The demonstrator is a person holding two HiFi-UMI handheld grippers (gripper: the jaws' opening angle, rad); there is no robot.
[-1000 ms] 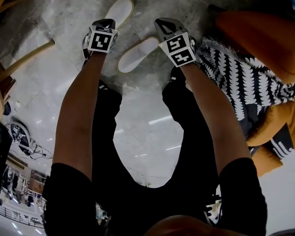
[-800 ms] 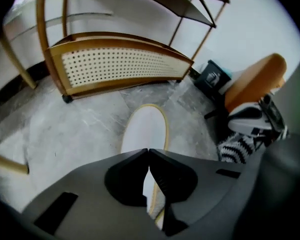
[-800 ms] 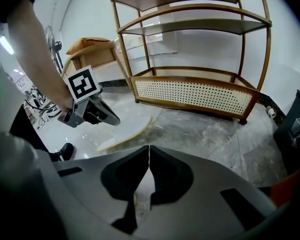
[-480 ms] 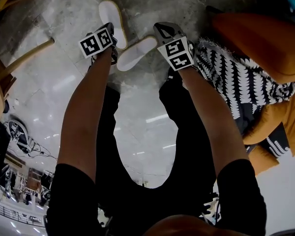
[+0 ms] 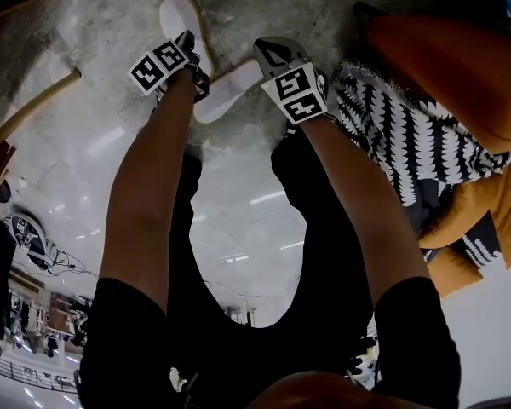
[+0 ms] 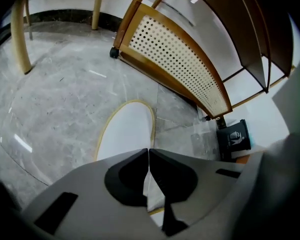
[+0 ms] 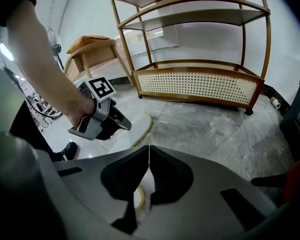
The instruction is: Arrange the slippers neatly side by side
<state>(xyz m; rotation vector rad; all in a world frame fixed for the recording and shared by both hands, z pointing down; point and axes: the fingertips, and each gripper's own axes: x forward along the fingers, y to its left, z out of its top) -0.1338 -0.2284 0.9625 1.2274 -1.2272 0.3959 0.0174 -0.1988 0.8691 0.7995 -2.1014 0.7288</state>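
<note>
Both pairs of jaws were pinched shut: the left gripper on the farther white, tan-rimmed fabric slipper, the right gripper on the nearer matching slipper, the two angled together on the grey marble floor.

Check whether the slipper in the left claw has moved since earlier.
Yes. The slipper swung its far end left, toward the wooden chair leg, away from the other slipper.

floor open left of the slippers; wooden rack blocks the far side, orange seat and patterned throw crowd the right.
</note>
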